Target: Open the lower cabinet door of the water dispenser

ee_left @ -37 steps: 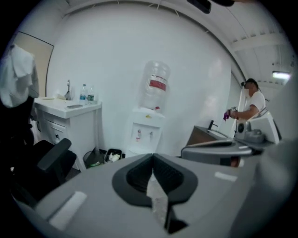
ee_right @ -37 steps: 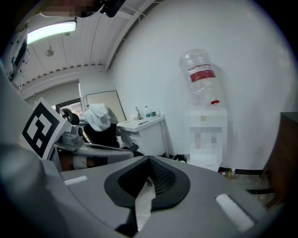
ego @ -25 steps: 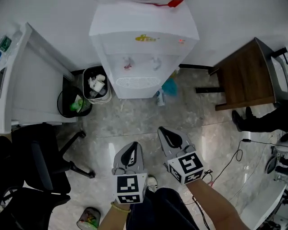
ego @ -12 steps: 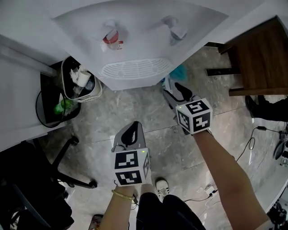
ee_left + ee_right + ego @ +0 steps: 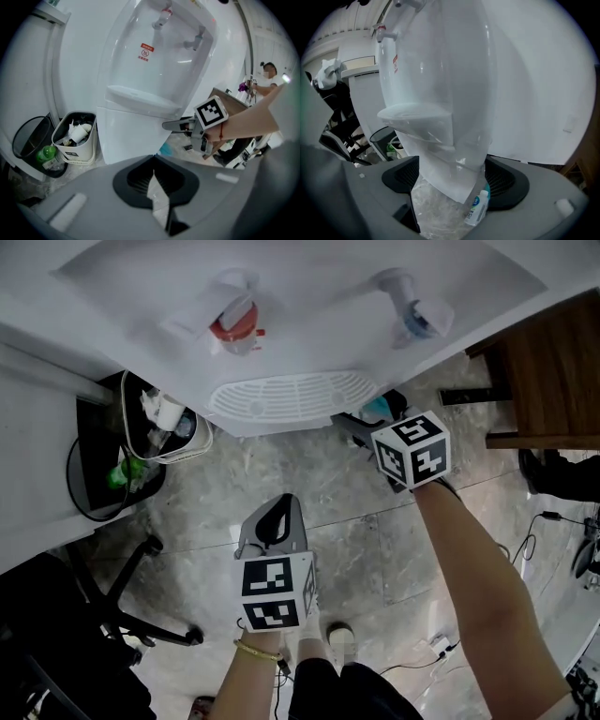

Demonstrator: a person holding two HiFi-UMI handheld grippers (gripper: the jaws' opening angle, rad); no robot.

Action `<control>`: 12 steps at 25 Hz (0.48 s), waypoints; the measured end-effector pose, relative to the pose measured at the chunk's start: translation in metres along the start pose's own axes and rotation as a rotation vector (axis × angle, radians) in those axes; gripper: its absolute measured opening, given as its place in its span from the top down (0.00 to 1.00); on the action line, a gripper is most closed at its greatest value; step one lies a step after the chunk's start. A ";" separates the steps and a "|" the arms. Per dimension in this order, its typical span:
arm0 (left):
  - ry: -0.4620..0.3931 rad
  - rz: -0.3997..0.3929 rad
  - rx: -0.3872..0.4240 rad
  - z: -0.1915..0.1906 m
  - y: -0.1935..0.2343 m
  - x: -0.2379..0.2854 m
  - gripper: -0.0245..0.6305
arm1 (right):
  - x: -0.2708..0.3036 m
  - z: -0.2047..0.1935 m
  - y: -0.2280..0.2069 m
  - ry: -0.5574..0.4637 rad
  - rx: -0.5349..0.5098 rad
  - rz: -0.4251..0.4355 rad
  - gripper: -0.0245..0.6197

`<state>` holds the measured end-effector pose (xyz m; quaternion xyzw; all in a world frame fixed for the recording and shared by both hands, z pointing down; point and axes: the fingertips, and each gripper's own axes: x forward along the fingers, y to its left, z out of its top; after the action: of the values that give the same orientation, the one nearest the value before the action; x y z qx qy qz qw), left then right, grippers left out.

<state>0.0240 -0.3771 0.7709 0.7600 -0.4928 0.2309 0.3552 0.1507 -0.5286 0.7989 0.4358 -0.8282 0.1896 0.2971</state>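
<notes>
The white water dispenser (image 5: 291, 296) fills the top of the head view, with a red tap (image 5: 234, 320), a blue tap (image 5: 414, 313) and a drip grille (image 5: 291, 395). Its lower cabinet door (image 5: 129, 136) lies flush and closed under the drip shelf. My right gripper (image 5: 370, 418) reaches in under the dispenser's right side. Its jaws are opening wide, and the cabinet's lower front corner (image 5: 443, 176) stands between them, untouched by the pads. My left gripper (image 5: 275, 507) hangs back over the floor, shut and empty, pointing at the cabinet front.
A white bin of paper cups (image 5: 169, 432) and a black mesh bin (image 5: 108, 474) stand left of the dispenser. A small bottle (image 5: 477, 208) lies on the floor at its right corner. An office chair (image 5: 84, 615) is at lower left, a wooden table (image 5: 553, 381) at right, cables (image 5: 441, 643) on the floor.
Both grippers have come down and forward toward the dispenser. The right one went furthest, in under its right side, and its jaws went from shut to wide open.
</notes>
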 end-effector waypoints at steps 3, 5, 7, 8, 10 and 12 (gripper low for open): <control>0.002 -0.007 -0.003 -0.001 -0.004 0.001 0.95 | -0.001 0.001 0.002 -0.016 0.046 -0.010 0.30; 0.005 -0.007 -0.002 -0.003 -0.007 0.000 0.95 | -0.003 0.000 0.002 -0.013 0.059 -0.016 0.32; 0.007 -0.007 -0.008 -0.006 -0.009 -0.001 0.95 | -0.008 -0.004 0.004 -0.004 0.064 -0.025 0.34; 0.007 -0.007 -0.012 -0.008 -0.010 -0.002 0.95 | -0.012 -0.008 0.007 0.002 0.064 -0.031 0.36; 0.009 -0.008 -0.015 -0.012 -0.012 -0.005 0.95 | -0.022 -0.019 0.017 0.010 0.061 -0.044 0.39; 0.008 -0.011 -0.010 -0.015 -0.017 -0.009 0.95 | -0.034 -0.031 0.028 0.009 0.073 -0.056 0.42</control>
<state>0.0354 -0.3558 0.7690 0.7601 -0.4883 0.2296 0.3621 0.1523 -0.4744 0.7981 0.4685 -0.8068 0.2132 0.2901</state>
